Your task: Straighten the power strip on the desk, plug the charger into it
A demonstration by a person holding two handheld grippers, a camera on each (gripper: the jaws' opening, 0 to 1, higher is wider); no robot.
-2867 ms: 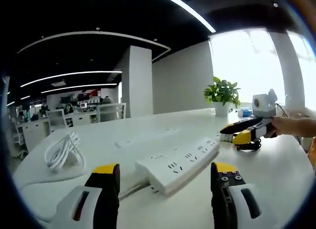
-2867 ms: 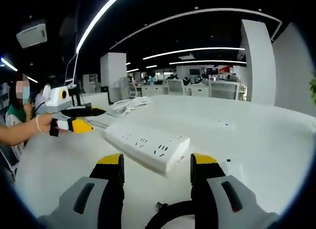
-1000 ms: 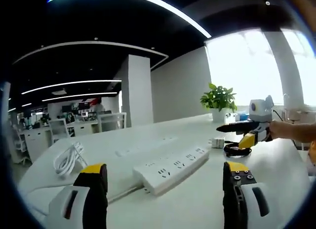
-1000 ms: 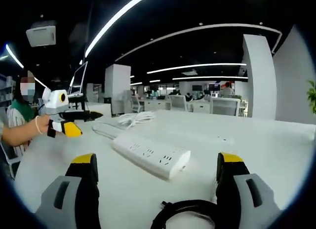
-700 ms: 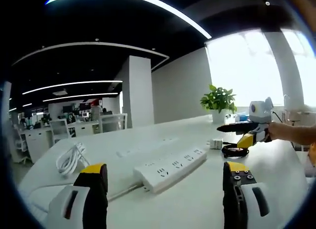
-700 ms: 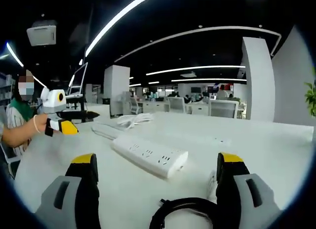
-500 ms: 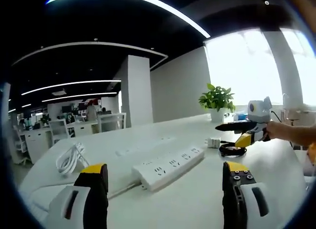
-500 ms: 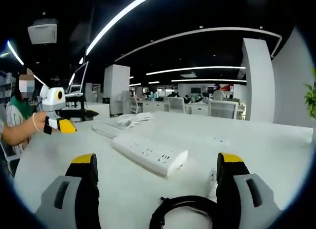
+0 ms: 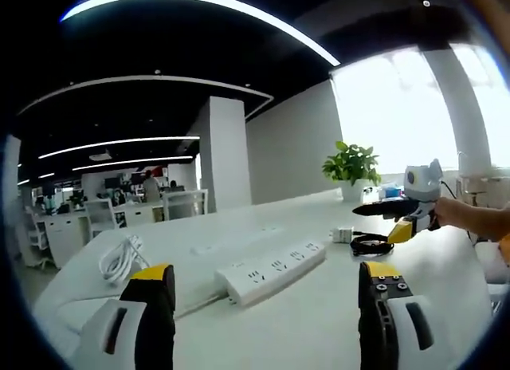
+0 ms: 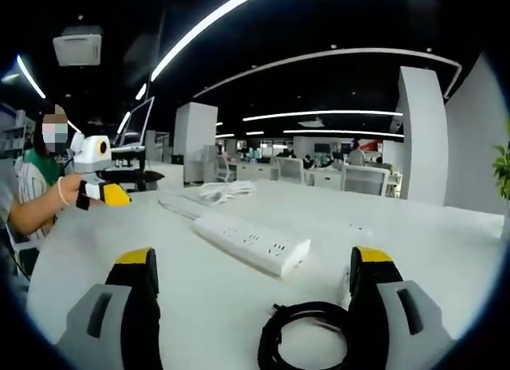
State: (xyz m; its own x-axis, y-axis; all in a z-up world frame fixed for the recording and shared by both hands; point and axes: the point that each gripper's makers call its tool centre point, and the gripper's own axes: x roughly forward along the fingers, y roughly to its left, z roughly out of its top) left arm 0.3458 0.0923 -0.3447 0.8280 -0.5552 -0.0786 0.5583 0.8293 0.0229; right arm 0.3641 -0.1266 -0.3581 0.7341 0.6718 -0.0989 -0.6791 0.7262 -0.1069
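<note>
Both grippers wide, empty: left gripper point(image 9: 267, 286), right gripper point(image 10: 251, 270). White power strip point(image 9: 272, 267) flat mid-desk, far of left jaws. Black charger cable coil point(image 10: 305, 335) near, between right jaws; charger plug point(image 9: 343, 234) beside coil. Risk: cable snags, drags strip crooked.

One power strip point(image 9: 271, 270), one charger point(image 9: 343, 234)

White desk point(image 9: 319, 322) — carries power strip point(image 9: 271, 270), charger point(image 9: 343, 234), black cable coil point(image 10: 307, 336), white cable bundle point(image 9: 121, 258).
</note>
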